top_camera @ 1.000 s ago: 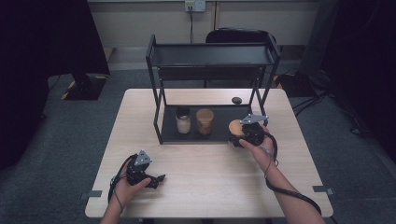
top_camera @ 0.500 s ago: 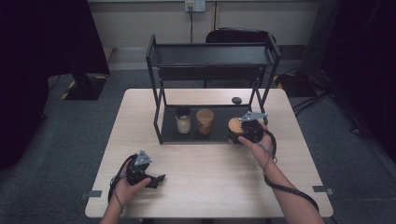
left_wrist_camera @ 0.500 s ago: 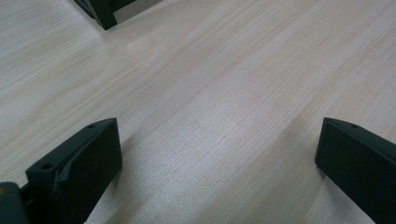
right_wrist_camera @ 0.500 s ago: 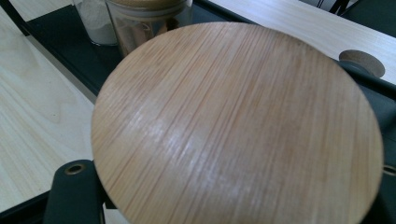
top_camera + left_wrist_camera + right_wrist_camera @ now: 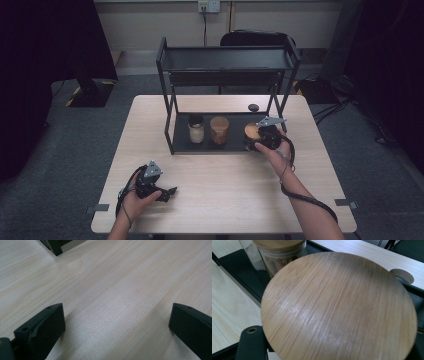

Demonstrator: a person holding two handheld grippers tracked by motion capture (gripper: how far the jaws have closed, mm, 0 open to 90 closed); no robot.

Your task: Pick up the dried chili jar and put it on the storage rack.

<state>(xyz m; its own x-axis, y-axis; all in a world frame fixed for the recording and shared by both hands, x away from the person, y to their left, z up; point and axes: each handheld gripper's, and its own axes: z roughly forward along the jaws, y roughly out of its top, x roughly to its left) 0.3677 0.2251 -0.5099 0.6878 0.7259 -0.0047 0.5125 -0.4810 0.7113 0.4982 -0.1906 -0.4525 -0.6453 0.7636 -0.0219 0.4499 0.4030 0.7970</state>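
Note:
A jar with a round bamboo lid [image 5: 337, 307] sits between the jaws of my right gripper [image 5: 256, 138], which is shut on it. The jar [image 5: 251, 131] is at the right end of the black rack's lower shelf [image 5: 232, 142]. Whether it rests on the shelf or hangs just above it I cannot tell. My left gripper [image 5: 168, 191] lies on the table near the front left. It is open, with bare wood between its two black jaws [image 5: 117, 325].
On the same shelf stand a brown-filled jar with a bamboo lid [image 5: 219, 130] and a dark-lidded jar with pale contents [image 5: 195, 129]. The rack's top shelf [image 5: 227, 59] overhangs them. A small dark object [image 5: 253, 107] lies behind the rack. A chair [image 5: 257, 39] stands beyond the table.
The right gripper with its jar has shifted only slightly at the shelf's right end. The left gripper has stayed where it was.

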